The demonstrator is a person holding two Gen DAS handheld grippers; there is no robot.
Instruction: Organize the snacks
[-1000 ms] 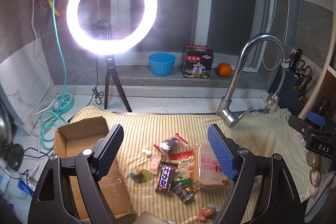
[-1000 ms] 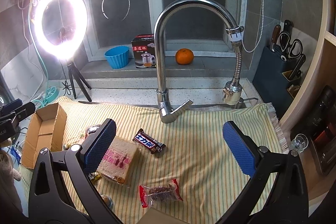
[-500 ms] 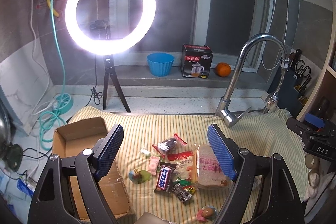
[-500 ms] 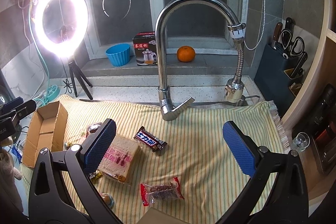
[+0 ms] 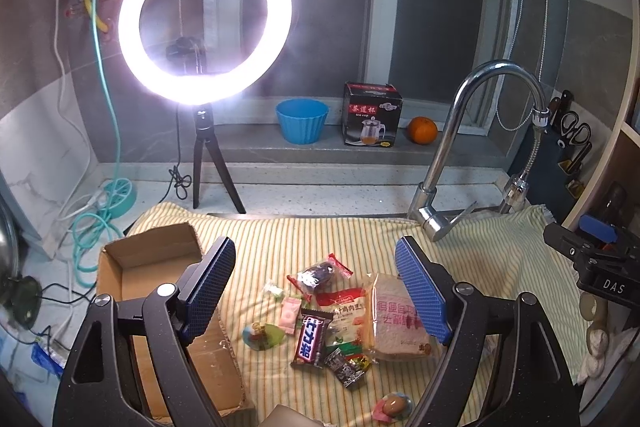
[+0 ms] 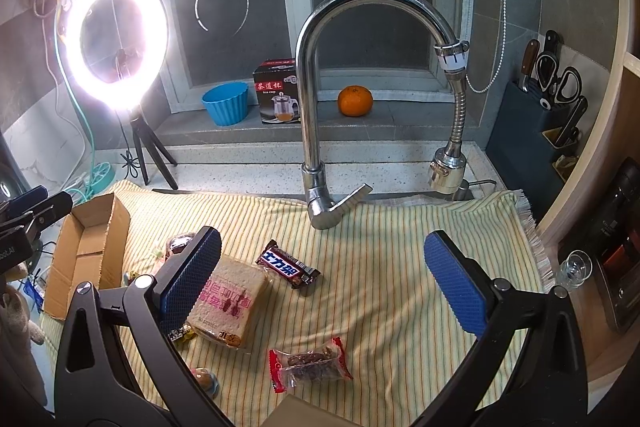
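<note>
Several snacks lie on a striped cloth [image 5: 320, 239]: a bagged bread slice [image 5: 398, 319] [image 6: 228, 301], a dark chocolate bar [image 5: 311, 338], a second chocolate bar [image 6: 289, 264], a red-edged clear packet [image 6: 310, 363], another red-edged packet [image 5: 320, 273] and small candies. An open cardboard box [image 5: 160, 291] [image 6: 86, 247] sits at the cloth's left. My left gripper [image 5: 316, 293] is open and empty, above the snack pile. My right gripper [image 6: 322, 281] is open and empty, above the cloth right of the bread.
A chrome faucet [image 6: 316, 131] rises behind the cloth. A lit ring light [image 5: 204, 19] on a tripod stands back left. On the sill are a blue bowl [image 5: 302, 121], a tea-cup box [image 5: 372, 115] and an orange [image 5: 422, 131]. A knife block [image 6: 536, 119] stands right.
Both grippers have shifted only slightly; the right view has drifted a little, so the snacks sit slightly higher and more rightward. Both jaws stay open and empty.
</note>
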